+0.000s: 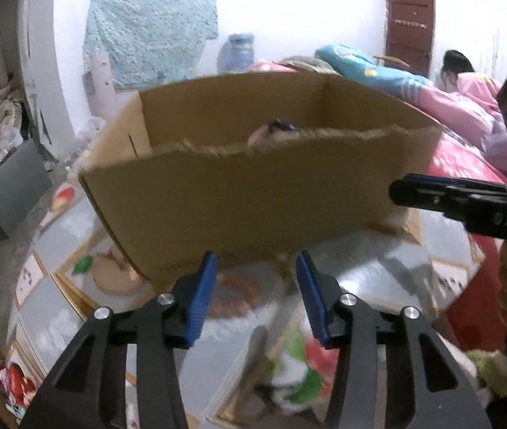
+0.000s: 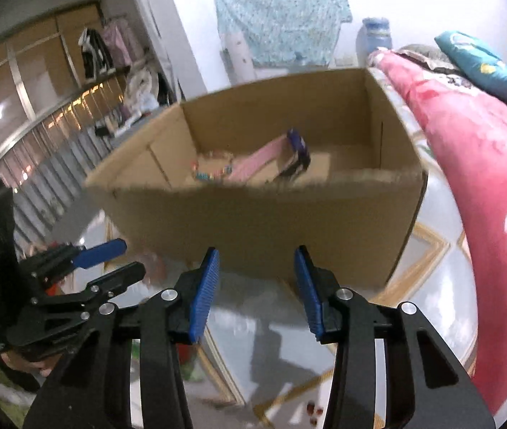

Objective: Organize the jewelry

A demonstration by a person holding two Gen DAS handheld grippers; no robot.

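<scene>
Open cardboard box [image 2: 253,214] sits on a patterned sheet [image 2: 428,307] with gold-framed squares, right up against a red floral blanket [image 2: 486,186] on the bed. Jewelry is inside the box: a beaded string [image 2: 210,173] on the box floor next to a pink striped pouch or card [image 2: 257,159], with a dark blue item [image 2: 298,143] leaning at its far end. From the left wrist view only a pink and dark blue bit peeks over the box's torn near rim.

Left gripper [image 1: 256,261] hangs just short of the box's near wall, jaws parted and empty, a reddish ring-shaped blur [image 1: 235,295] on the sheet below them; too smeared to identify. Right gripper [image 2: 257,254] also faces the box's near wall, jaws apart, nothing between them. Both grippers are side by side, each visible in the other's camera. A few small red beads [image 2: 314,411] lie on the sheet under the right gripper.
</scene>
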